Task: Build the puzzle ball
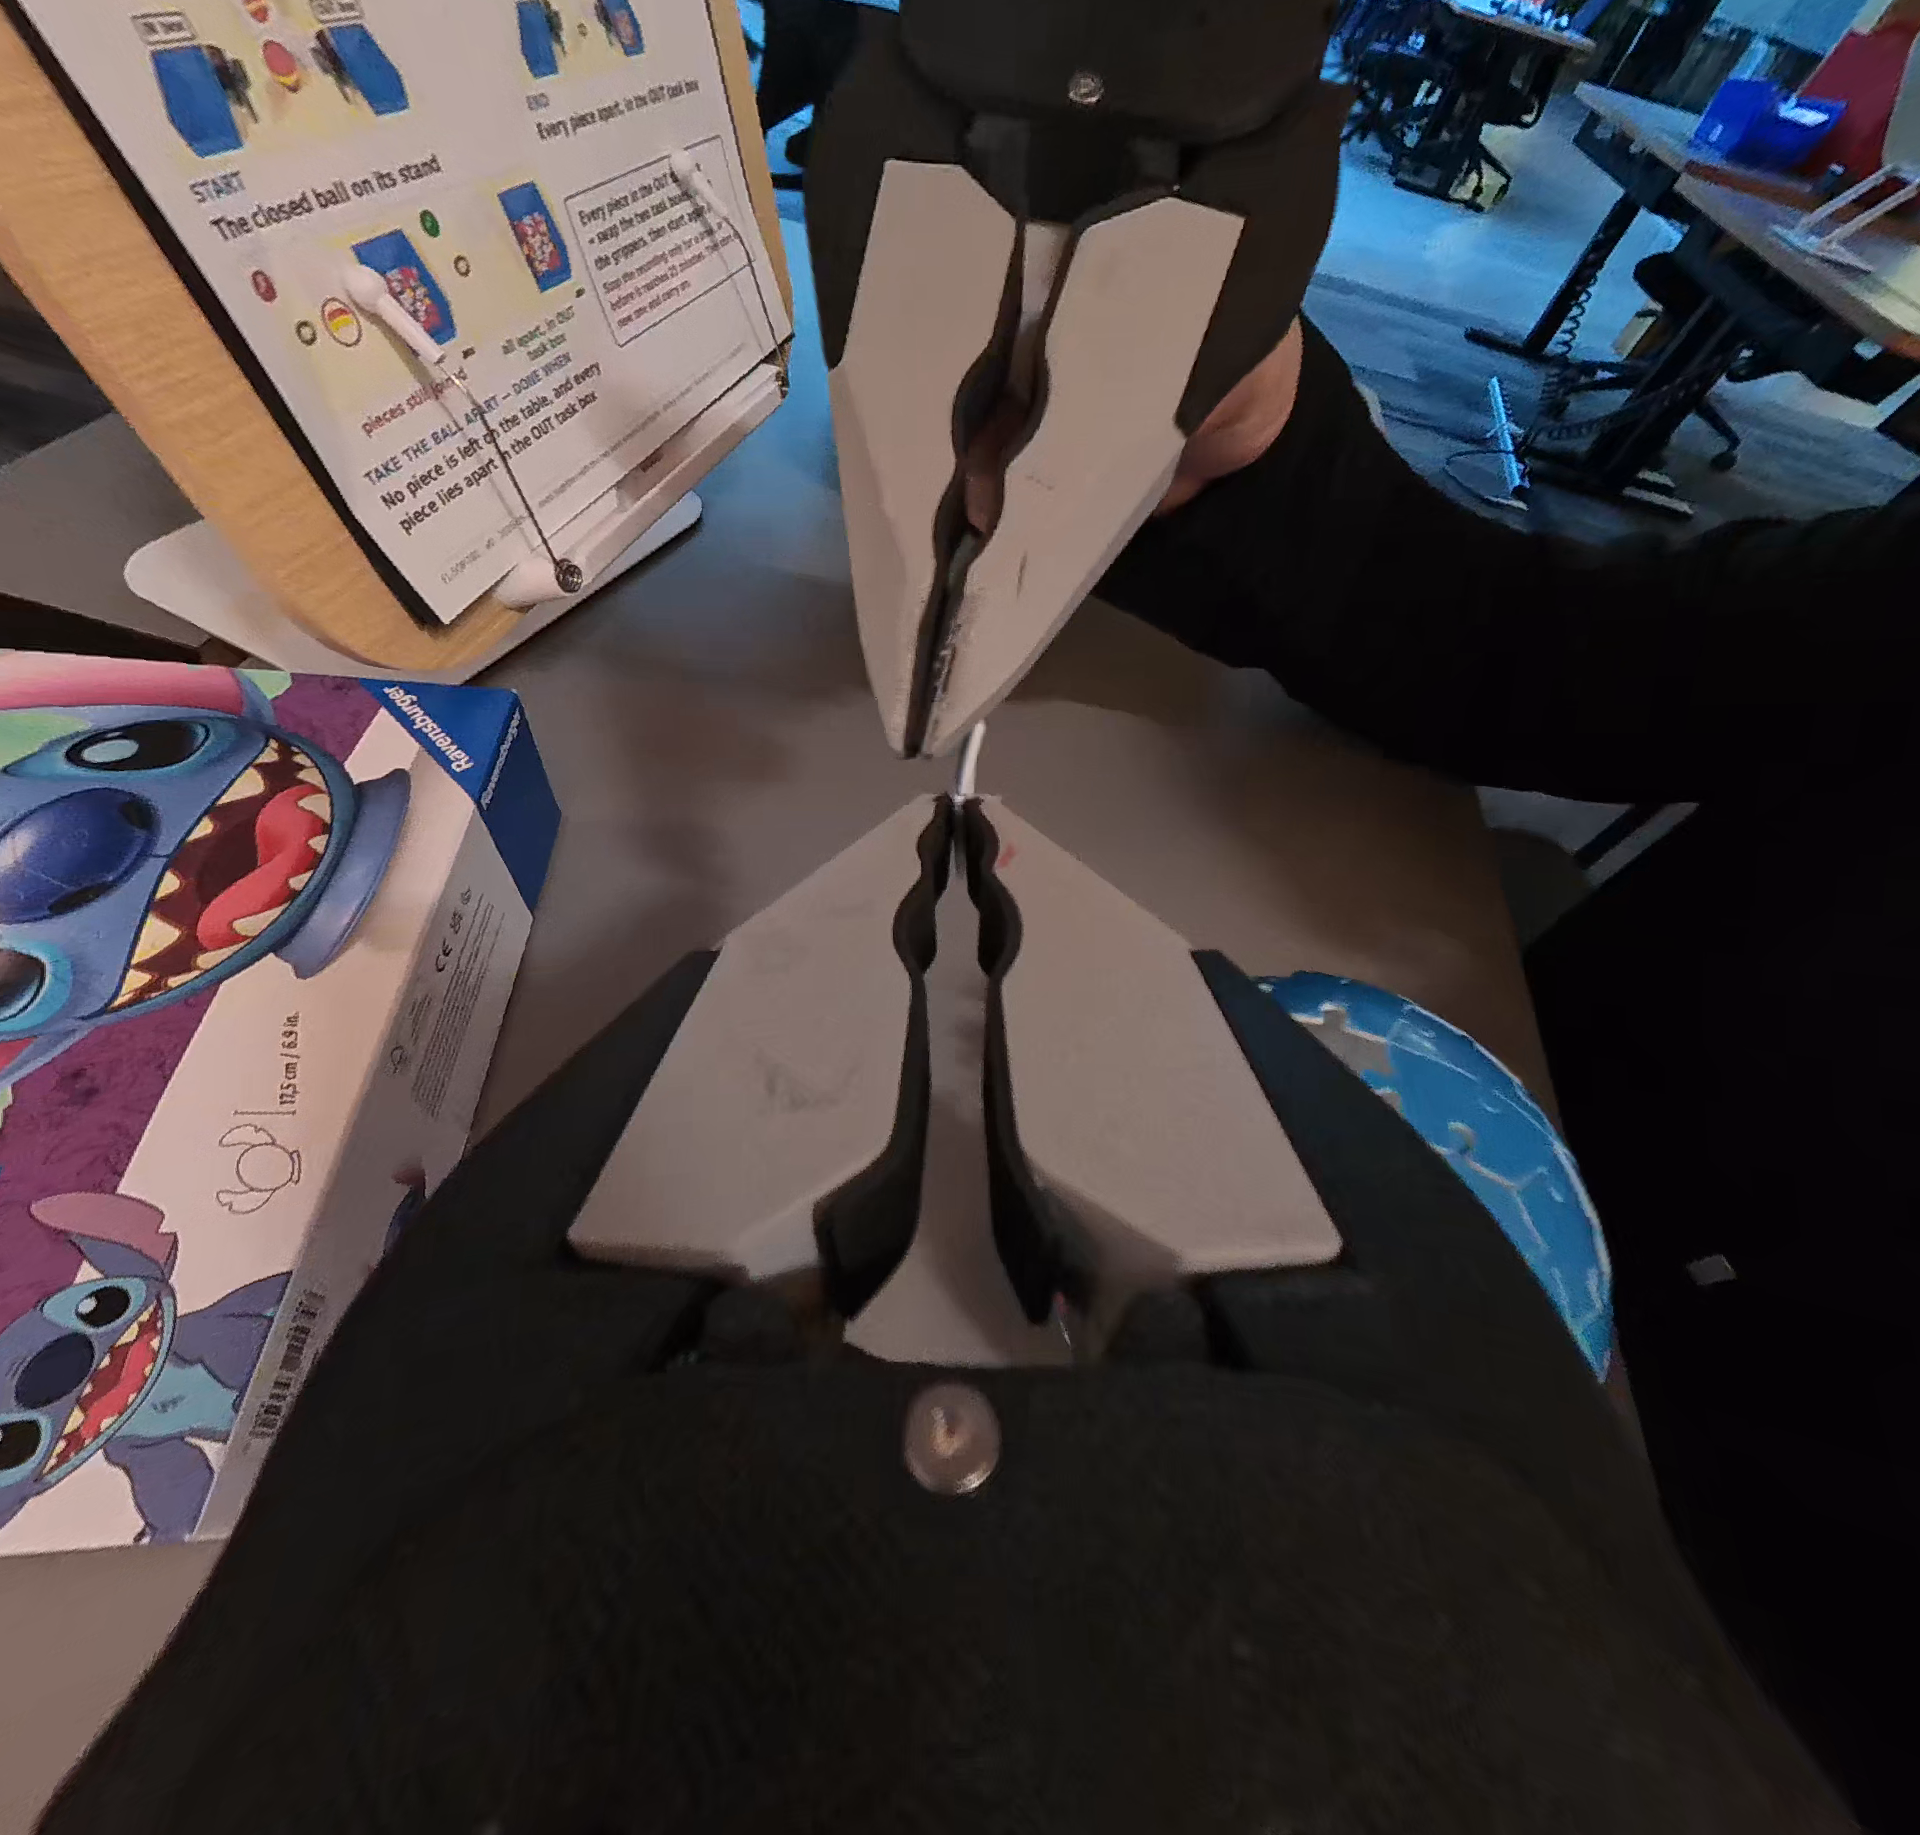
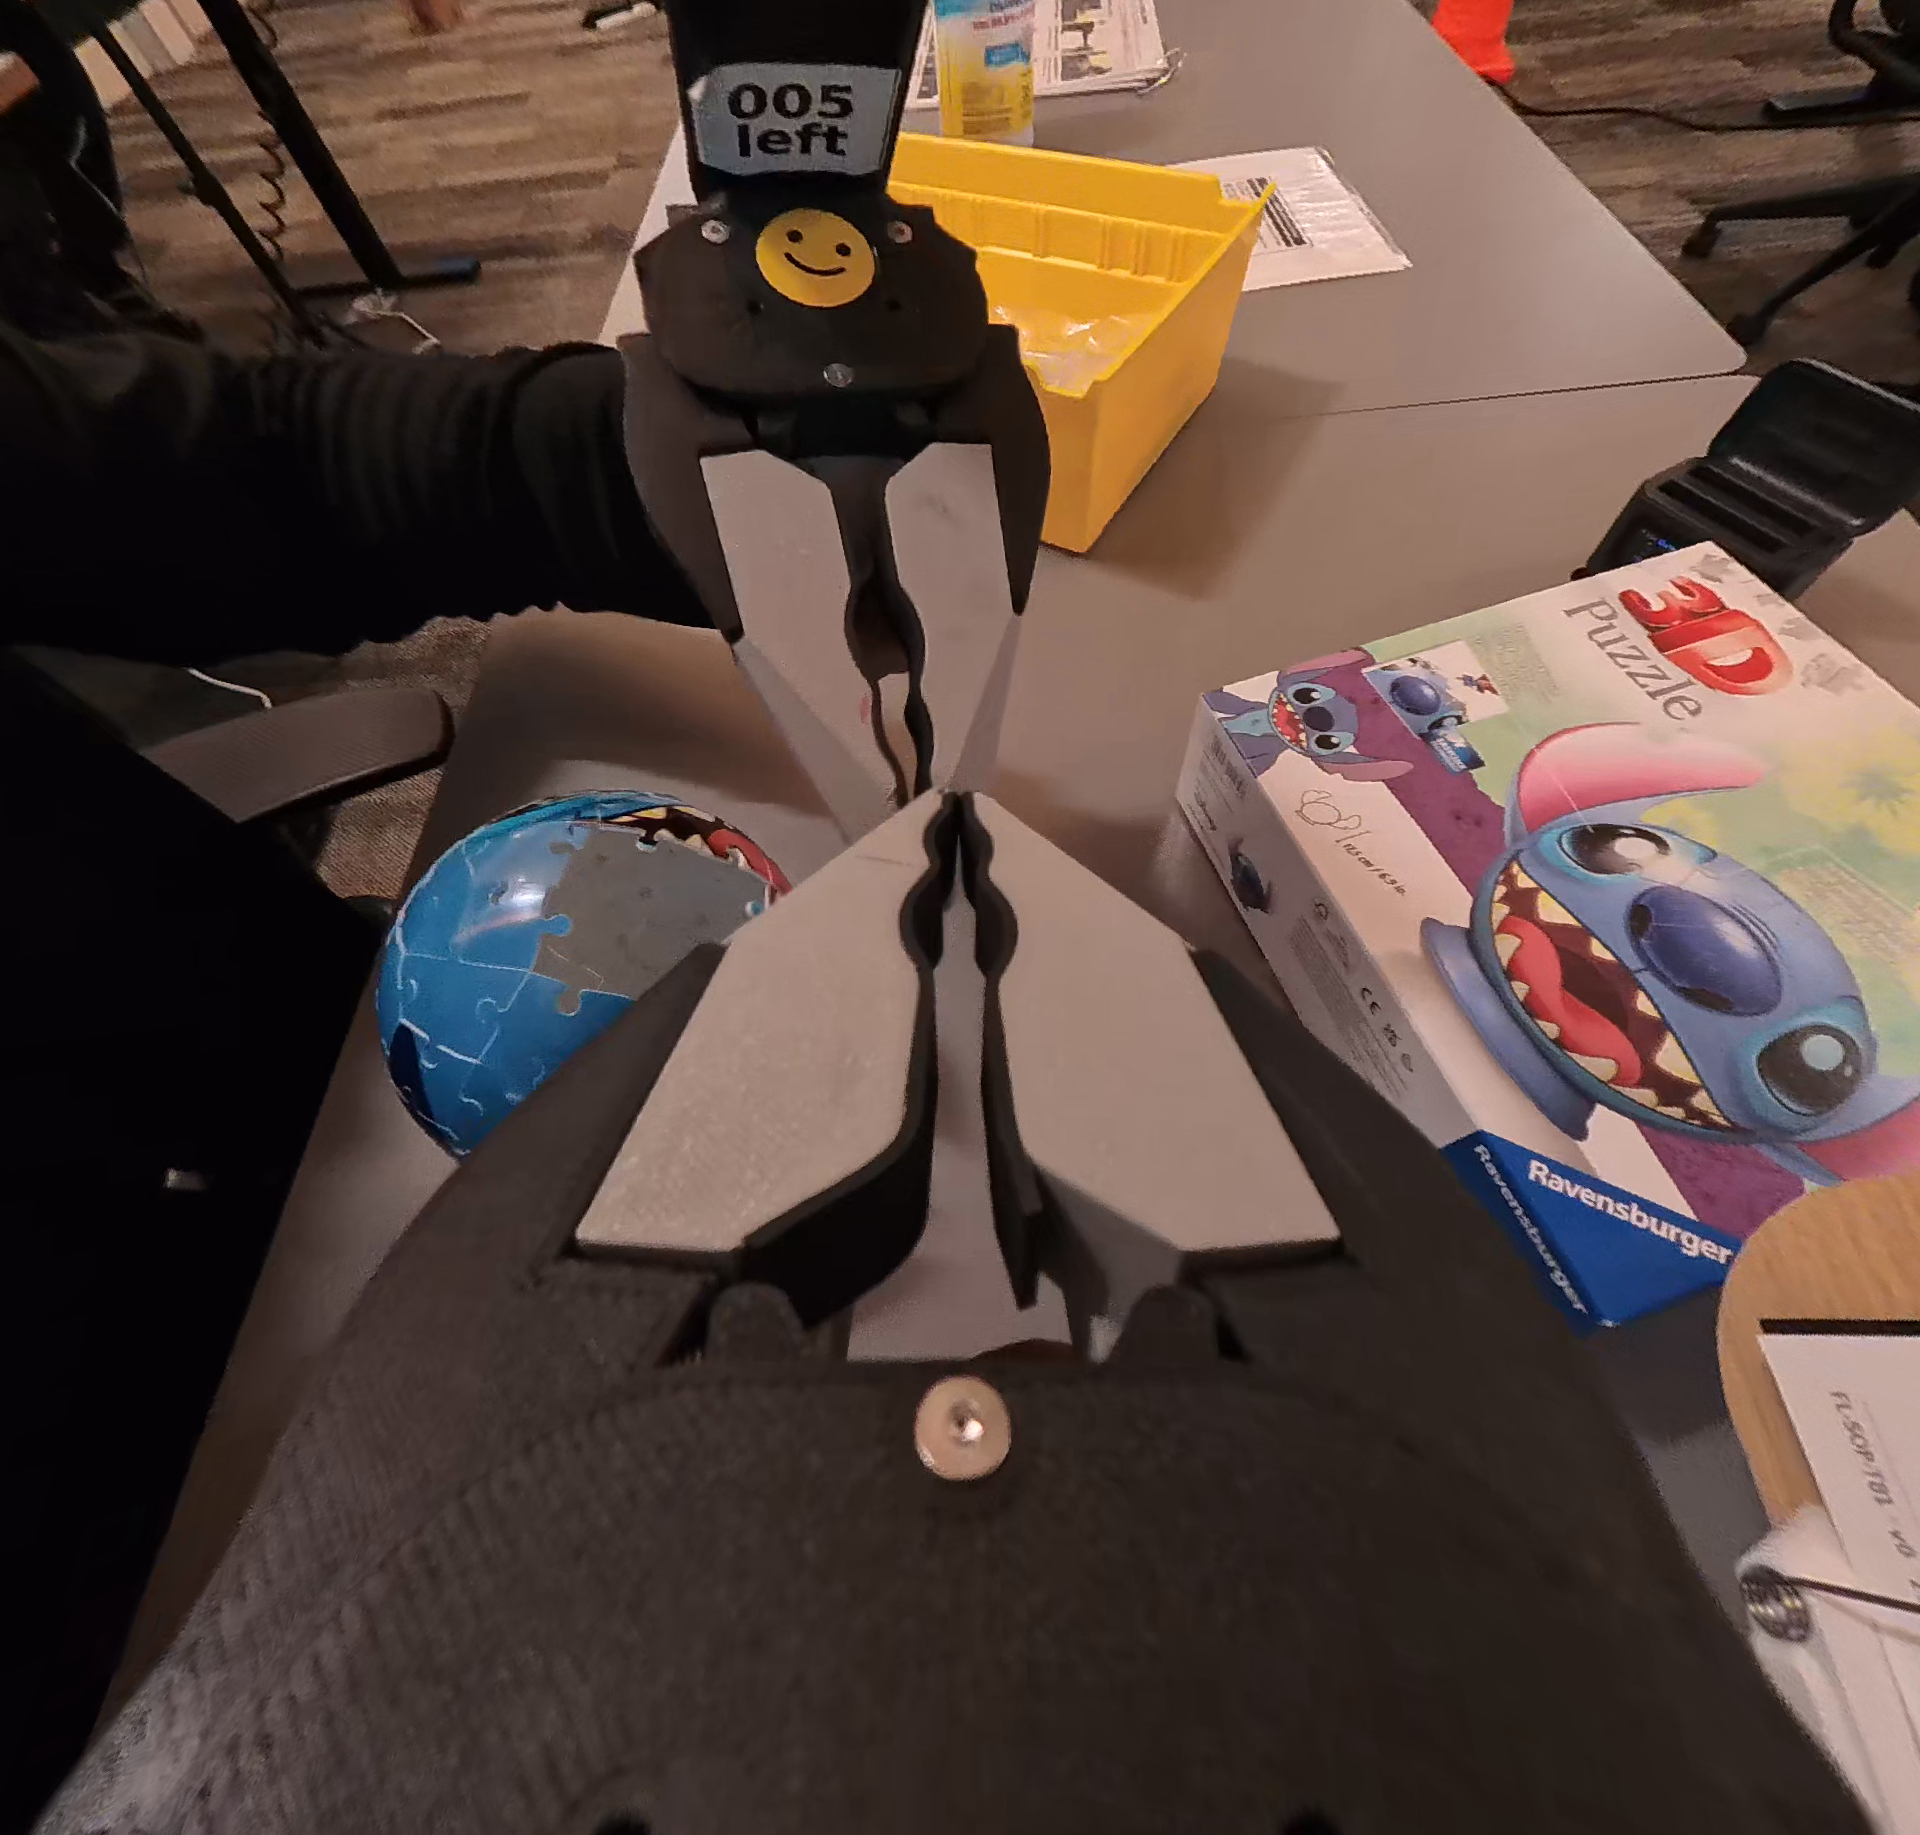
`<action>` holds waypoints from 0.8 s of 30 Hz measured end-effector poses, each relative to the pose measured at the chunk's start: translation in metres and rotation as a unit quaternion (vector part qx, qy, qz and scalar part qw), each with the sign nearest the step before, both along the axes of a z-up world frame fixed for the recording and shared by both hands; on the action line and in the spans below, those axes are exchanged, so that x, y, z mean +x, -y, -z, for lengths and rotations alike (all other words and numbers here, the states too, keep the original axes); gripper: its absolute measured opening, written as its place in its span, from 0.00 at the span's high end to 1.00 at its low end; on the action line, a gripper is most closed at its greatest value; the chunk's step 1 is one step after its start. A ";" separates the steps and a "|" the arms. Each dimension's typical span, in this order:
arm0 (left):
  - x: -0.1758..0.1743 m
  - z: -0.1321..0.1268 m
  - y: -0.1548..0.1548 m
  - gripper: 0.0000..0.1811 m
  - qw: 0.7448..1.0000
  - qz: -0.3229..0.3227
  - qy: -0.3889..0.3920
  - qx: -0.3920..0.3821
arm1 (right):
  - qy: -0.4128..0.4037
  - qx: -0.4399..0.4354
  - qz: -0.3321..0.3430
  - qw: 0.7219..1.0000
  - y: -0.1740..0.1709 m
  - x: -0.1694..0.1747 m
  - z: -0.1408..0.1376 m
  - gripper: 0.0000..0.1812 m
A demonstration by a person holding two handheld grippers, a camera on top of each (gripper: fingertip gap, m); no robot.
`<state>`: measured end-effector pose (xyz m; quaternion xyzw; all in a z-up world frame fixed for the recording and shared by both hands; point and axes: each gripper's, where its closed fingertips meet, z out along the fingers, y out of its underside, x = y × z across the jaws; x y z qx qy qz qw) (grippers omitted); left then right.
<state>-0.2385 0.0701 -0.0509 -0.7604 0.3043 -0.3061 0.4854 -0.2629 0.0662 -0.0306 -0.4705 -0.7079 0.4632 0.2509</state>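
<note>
The left gripper (image 1: 954, 798) and right gripper (image 2: 948, 796) meet tip to tip, both clenched on one thin white piece (image 1: 974, 751), barely visible. One puzzle ball (image 2: 540, 954), half hidden, has a gap; one puzzle box (image 2: 1558, 933) lies beside.

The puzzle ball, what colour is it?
Mostly bright blue, with a grey unfinished patch and some red and black; the puzzle ball shows best in the right wrist view.

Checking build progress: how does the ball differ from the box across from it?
The ball is round, with a gap of missing pieces showing its grey inside; the box is flat, rectangular and whole. The ball is mostly plain blue; the box is many-coloured. Both show a toothy red mouth.
</note>
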 end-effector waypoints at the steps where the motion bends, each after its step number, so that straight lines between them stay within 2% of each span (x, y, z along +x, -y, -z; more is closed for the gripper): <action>1: 0.001 0.000 0.000 1.00 1.000 0.002 -0.002 0.002 | 0.000 -0.001 -0.001 1.000 0.000 0.001 0.000 1.00; 7: -0.010 0.001 -0.004 1.00 1.000 -0.017 0.004 0.000 | -0.005 -0.019 0.002 1.000 -0.010 0.008 -0.006 1.00; 14: -0.011 0.002 -0.003 1.00 1.000 -0.020 0.010 0.005 | 0.009 -0.014 -0.004 1.000 -0.010 0.008 0.003 0.93; 17: -0.012 0.005 -0.004 1.00 1.000 -0.021 0.003 0.004 | 0.008 -0.010 -0.010 1.000 -0.005 0.006 0.005 1.00; 24: -0.013 0.011 0.003 0.99 1.000 -0.018 0.003 -0.003 | 0.023 -0.001 -0.004 1.000 -0.002 0.005 0.013 1.00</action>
